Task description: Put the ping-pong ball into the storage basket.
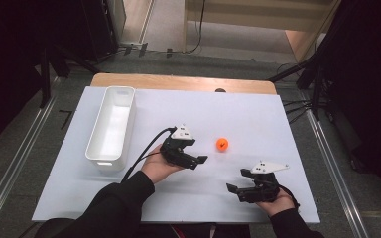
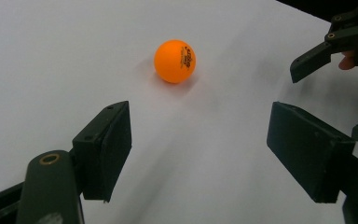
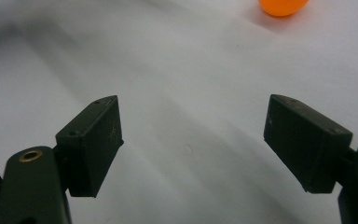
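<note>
white bin [image 1: 110, 126] empty; orange ball [image 1: 222, 144] on table; both tools' jaws apart.

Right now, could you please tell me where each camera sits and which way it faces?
High view: above the person's side, looking forward and down on the white table; both forearms, left tongs, right tongs, white bin.
Left gripper view: rides the left tongs, open, facing the orange ball; right tongs at top right.
Right gripper view: rides the right tongs, open, low over the table.
All three share the ball.
</note>
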Motion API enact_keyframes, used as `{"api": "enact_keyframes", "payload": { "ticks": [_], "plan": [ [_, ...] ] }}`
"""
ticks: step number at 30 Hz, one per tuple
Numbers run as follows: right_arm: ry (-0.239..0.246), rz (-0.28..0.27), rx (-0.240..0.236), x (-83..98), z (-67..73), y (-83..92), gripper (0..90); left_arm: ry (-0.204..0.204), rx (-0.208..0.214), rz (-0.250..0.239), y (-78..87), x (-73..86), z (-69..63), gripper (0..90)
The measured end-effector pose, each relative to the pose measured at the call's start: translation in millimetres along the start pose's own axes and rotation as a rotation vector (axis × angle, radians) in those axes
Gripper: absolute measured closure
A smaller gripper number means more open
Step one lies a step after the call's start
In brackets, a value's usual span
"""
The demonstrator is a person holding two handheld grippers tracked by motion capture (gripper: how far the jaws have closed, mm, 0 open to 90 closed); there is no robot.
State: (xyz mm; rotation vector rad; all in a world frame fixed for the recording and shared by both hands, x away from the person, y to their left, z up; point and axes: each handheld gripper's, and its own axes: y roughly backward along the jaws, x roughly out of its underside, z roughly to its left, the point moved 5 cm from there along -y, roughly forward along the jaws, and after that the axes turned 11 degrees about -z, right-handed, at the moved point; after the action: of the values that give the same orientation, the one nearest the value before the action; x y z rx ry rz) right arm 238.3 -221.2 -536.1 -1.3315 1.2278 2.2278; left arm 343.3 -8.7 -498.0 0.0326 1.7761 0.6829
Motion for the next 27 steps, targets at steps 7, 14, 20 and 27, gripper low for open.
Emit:
{"api": "enact_keyframes", "payload": {
  "ticks": [7,14,20,27],
  "plan": [
    [0.000,0.002,-0.002,0.4,-0.3,-0.4,18.1,0.005,0.004,0.007,-6.5,-1.8,2.6,19.7],
    [0.003,-0.004,-0.007,-0.7,1.0,-0.3,18.1,-0.003,0.022,0.048,-16.5,-3.7,1.6,9.9],
    [-0.001,-0.001,-0.010,-0.2,0.8,-0.3,18.0,0.000,0.019,0.036,-23.4,-6.8,2.9,0.0],
    [-0.002,0.009,-0.017,0.6,2.1,-1.5,18.1,-0.004,0.018,0.060,-30.6,-6.0,3.3,0.0]
  ]
}}
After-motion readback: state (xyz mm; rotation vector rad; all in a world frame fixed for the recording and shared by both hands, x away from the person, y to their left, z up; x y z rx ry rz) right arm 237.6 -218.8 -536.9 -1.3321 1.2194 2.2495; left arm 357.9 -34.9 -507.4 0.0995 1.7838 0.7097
